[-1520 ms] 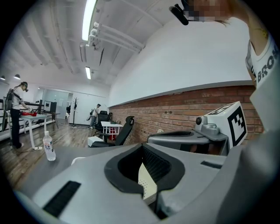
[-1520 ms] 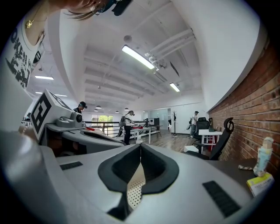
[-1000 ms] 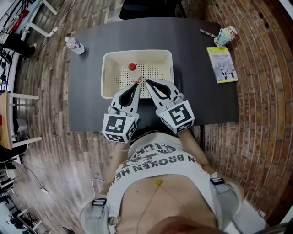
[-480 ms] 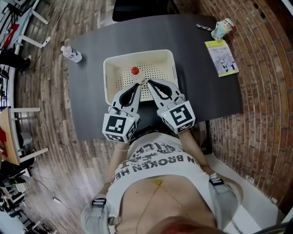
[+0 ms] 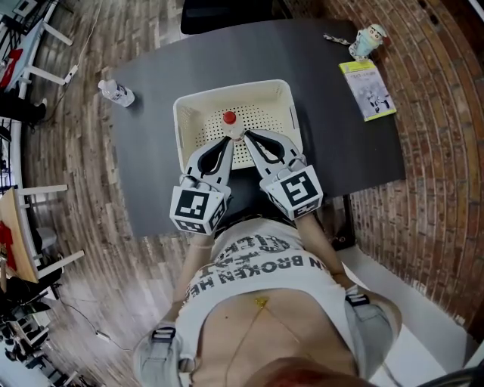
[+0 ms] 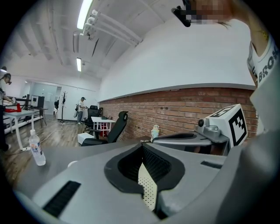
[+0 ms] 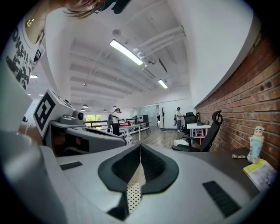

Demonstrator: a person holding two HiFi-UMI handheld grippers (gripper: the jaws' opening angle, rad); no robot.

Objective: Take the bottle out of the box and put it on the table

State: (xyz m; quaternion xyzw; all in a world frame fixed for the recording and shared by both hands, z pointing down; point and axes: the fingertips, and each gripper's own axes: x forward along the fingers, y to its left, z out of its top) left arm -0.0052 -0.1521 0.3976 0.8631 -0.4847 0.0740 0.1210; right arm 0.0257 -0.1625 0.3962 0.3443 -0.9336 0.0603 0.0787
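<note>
Bottle [image 5: 231, 121]: red-capped, sitting inside the box, near the middle of its perforated floor, with the cap pointing up toward the head camera.
Box [image 5: 181, 128]: white with a holed floor, resting on the dark table [image 5: 340, 136], toward the person's edge of it.
Left gripper [image 5: 227, 142]: reaching over the near rim of the box with its tips just beside the bottle; whether they are touching it cannot be told. In the left gripper view [image 6: 141, 145] its jaws are pressing together with nothing between them, and the dotted box surface is showing below the tips.
Right gripper [image 5: 246, 137]: lying alongside the left one, angling inward so that the two sets of tips are nearly meeting at the bottle's near side. In the right gripper view [image 7: 140, 145] its jaws are also meeting at the tip and carrying nothing.
Second bottle [image 5: 116, 92]: clear, standing at the table's far left corner, well apart from the box; also showing at the left of the left gripper view [image 6: 36, 148].
Booklet [image 5: 367, 89]: lying flat near the table's far right edge.
Figurine [image 5: 368, 39]: standing just beyond the booklet, at the far right corner.
Chair [image 5: 227, 11]: black, sitting at the far side of the table.
</note>
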